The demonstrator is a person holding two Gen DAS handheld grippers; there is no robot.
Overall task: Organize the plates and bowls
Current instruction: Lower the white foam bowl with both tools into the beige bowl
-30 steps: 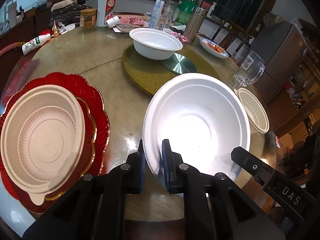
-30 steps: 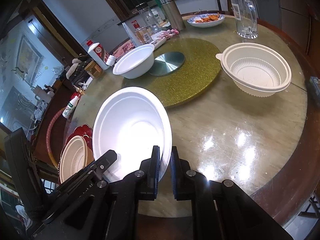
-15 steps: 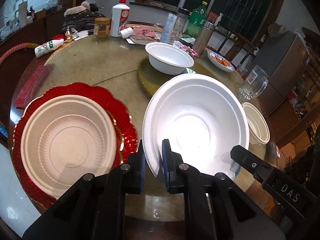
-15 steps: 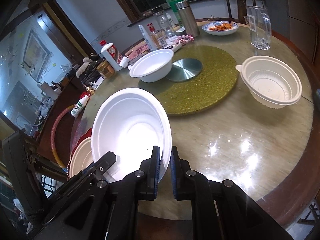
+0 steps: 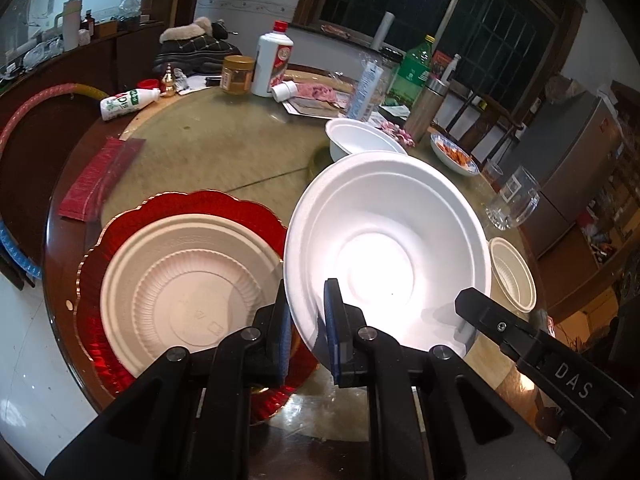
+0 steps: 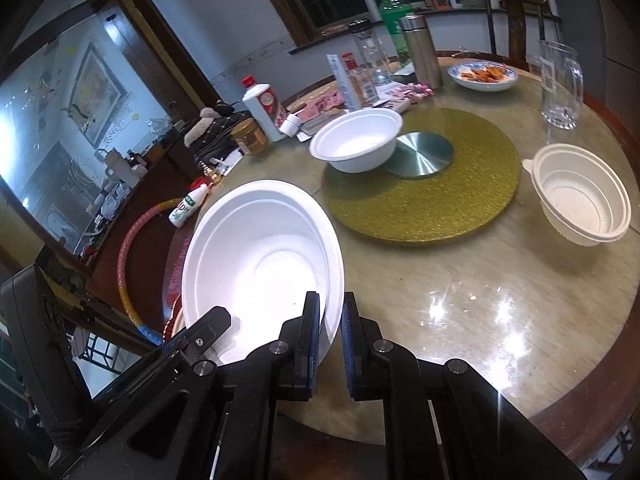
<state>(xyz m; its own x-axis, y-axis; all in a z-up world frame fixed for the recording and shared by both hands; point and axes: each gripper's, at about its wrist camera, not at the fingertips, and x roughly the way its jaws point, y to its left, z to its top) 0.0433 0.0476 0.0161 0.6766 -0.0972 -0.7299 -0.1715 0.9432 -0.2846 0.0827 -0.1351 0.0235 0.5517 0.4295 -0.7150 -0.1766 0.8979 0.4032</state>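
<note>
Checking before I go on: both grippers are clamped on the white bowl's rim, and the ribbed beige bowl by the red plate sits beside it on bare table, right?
Not quite. The ribbed beige bowl sits on the red plate, as the left wrist view shows. Both grippers do clamp the white bowl.

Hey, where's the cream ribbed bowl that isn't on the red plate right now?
The cream ribbed bowl sits on the table at the right of the right wrist view, just beyond the gold turntable's edge and in front of the glass mug.

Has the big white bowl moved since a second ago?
Yes. The white bowl, pinched by both grippers, has shifted toward the red plate; its rim now overlaps that plate's edge, where bare table showed between them before.
</note>
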